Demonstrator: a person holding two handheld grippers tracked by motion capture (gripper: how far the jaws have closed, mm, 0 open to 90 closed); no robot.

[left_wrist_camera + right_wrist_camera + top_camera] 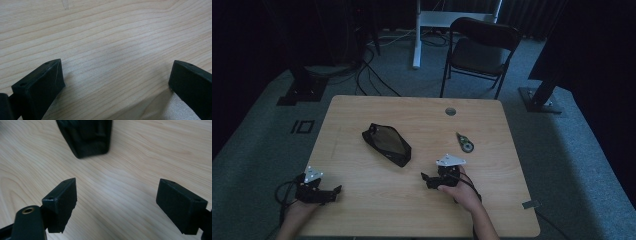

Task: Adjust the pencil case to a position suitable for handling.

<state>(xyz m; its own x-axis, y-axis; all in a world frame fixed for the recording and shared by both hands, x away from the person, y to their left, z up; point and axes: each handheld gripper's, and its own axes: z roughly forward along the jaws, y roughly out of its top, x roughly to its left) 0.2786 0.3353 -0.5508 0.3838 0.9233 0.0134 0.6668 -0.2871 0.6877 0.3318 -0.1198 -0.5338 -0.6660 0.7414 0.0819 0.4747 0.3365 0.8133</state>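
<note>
A black pouch [387, 144] with a shiny panel lies near the middle of the wooden table [362, 210]. To its right rests a small green and black tool [465, 142]. My right gripper [427, 179] is open just right of the pouch, low over the wood; in the right gripper view its wide-apart jaws frame bare wood below the pouch's near end [86, 137]. At the table's front left corner my left gripper [334, 192] is open too, and the left gripper view has nothing but wood grain [112, 50] between its jaws.
A round grommet hole [450, 111] sits near the table's far edge. Behind the table stand a black folding chair [479, 50], a white desk leg [417, 35], stand bases and floor cables. The room is dim.
</note>
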